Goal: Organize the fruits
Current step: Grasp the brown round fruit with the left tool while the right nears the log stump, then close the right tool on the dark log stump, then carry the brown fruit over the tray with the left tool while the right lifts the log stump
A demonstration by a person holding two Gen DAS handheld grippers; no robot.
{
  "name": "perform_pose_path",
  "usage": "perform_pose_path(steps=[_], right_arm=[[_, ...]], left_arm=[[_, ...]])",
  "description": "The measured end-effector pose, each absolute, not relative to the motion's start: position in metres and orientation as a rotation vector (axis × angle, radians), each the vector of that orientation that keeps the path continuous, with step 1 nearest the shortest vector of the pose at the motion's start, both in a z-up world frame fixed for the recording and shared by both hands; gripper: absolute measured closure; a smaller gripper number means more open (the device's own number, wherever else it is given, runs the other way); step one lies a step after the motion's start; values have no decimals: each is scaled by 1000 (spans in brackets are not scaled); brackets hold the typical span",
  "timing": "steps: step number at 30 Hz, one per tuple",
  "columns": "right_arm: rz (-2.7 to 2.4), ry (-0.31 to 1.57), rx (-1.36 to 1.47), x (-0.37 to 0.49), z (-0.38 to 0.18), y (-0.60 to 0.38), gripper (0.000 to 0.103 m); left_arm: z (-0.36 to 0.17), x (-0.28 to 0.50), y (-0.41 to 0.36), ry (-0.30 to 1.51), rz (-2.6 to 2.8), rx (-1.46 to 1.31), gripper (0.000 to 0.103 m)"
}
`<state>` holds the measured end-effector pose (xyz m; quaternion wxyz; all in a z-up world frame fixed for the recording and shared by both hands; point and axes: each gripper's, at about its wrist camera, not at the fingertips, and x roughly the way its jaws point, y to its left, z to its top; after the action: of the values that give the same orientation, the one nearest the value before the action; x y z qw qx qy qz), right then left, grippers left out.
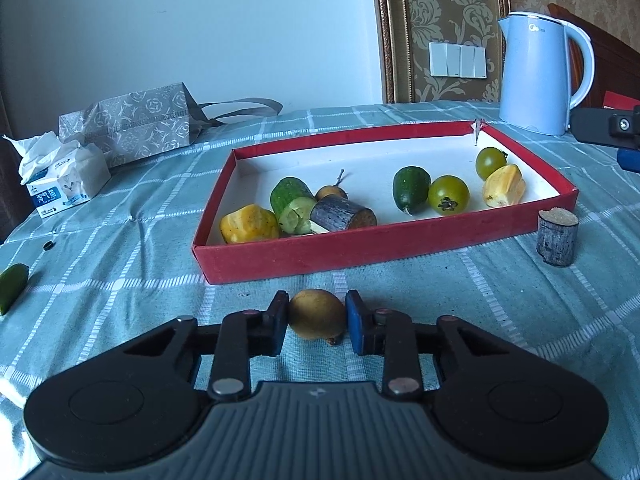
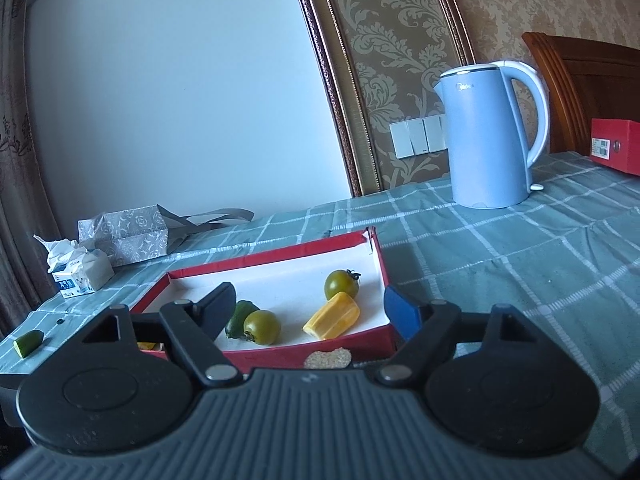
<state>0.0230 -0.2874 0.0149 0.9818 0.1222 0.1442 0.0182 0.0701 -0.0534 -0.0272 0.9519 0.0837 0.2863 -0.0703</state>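
The left claw [image 1: 316,322] has its two pads pressed on a small round yellow-brown fruit [image 1: 316,314], one pad on each side. The fruit sits on the desk [image 1: 460,300], just in front of the near wall of the red tray [image 1: 304,254].

The right claw [image 2: 316,312] is wide apart with nothing between its fingers. It hangs over the near edge of the tray. A small cut piece with a rough pale top [image 2: 328,358] lies just under it, outside the tray wall.

Inside the tray are two green tomatoes [image 1: 449,195], two yellow fruit pieces [image 1: 504,186], a dark green cucumber piece [image 1: 411,189], a cut cucumber [image 1: 294,206], a short grey-purple stick piece [image 1: 342,216] and one more small brown fruit [image 1: 331,192]. Another grey-purple piece [image 1: 557,236] stands upright on the desk just beside the tray's right near corner. A green cucumber piece [image 1: 14,286] lies far off to the left, near the desk edge.

The desk has a blue-green cloth with white lines. A blue kettle [image 1: 538,74] stands behind the tray on the right. A grey gift bag [image 1: 128,122] and a tissue pack [image 1: 66,184] sit at the back left. A red box [image 2: 616,146] is at the far right. The wall is white, with patterned brown paper and light switches [image 1: 458,60].

There is bare cloth in front of the tray and to its right.
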Motion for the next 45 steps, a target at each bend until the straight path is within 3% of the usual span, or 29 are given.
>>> perform_pose_path(steps=[17, 21, 29, 32, 35, 39, 43, 45], right_arm=[[-85, 346, 272, -2, 4, -349, 22], [-23, 403, 198, 10, 1, -330, 29], [33, 500, 61, 46, -12, -285, 30], [41, 535, 53, 57, -17, -281, 39], [45, 562, 45, 65, -22, -278, 40], [58, 601, 59, 76, -29, -278, 53], [52, 600, 60, 80, -29, -279, 56], [51, 602, 49, 80, -29, -277, 71]], left_arm=[[-20, 66, -24, 529, -22, 74, 74], [-18, 66, -25, 518, -19, 80, 74], [-19, 65, -27, 522, -25, 83, 74], [-19, 66, -27, 527, -28, 81, 74], [-19, 66, -28, 528, -32, 80, 74], [-20, 66, -29, 531, -37, 78, 74], [-19, 66, -29, 531, -37, 78, 74], [-19, 66, -29, 531, -39, 77, 74]])
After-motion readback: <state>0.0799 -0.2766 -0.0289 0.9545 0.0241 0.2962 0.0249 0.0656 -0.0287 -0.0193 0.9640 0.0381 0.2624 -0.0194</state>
